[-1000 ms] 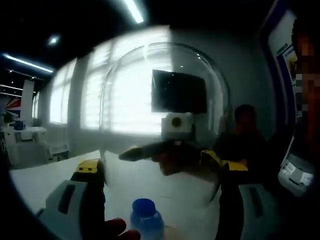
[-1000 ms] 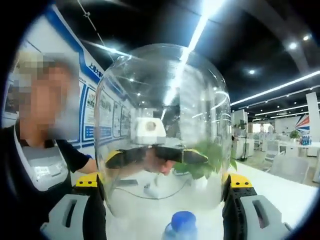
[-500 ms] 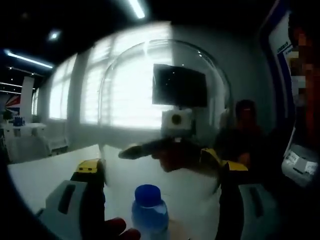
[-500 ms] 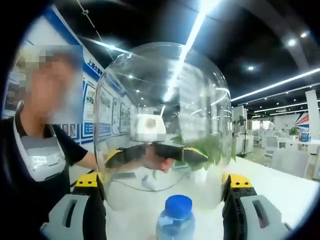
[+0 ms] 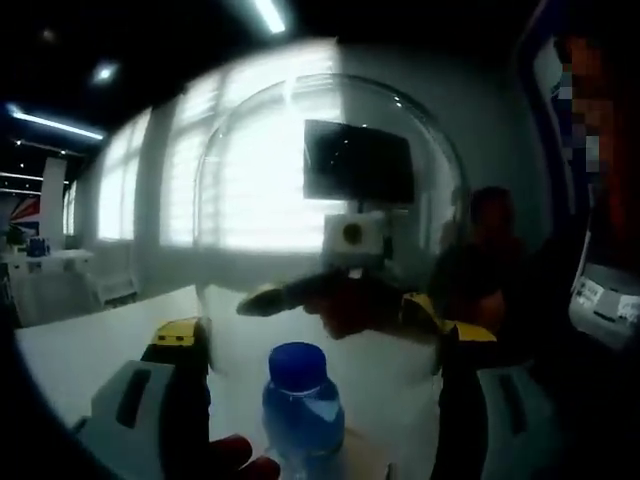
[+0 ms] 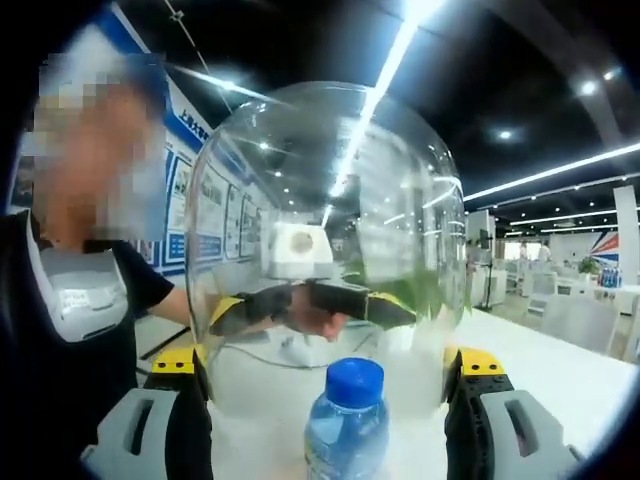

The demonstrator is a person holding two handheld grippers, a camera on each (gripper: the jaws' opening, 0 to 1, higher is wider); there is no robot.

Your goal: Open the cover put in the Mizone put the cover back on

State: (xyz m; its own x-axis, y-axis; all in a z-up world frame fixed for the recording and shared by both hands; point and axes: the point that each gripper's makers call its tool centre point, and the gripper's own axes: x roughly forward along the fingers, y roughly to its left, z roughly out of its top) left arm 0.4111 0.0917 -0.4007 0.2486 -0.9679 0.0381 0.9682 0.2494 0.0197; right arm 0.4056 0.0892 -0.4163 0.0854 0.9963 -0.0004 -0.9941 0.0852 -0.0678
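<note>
Cover (image 6: 325,250), a clear glass dome, is gripped by both grippers' jaws above the blue-capped bottle (image 6: 345,430) on the white table (image 6: 560,380).

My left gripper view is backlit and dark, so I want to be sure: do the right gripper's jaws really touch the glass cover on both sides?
Observer: Yes. In the right gripper view the right gripper's yellow-tipped jaws press against the glass cover on both sides.
Operator: How does my left gripper look from there?
Observer: The left gripper shows through the glass, its jaws spread wide against the cover's far side.
Operator: Is there anything beyond the cover?
Observer: Green leaves show through the glass on that view's right side.
</note>
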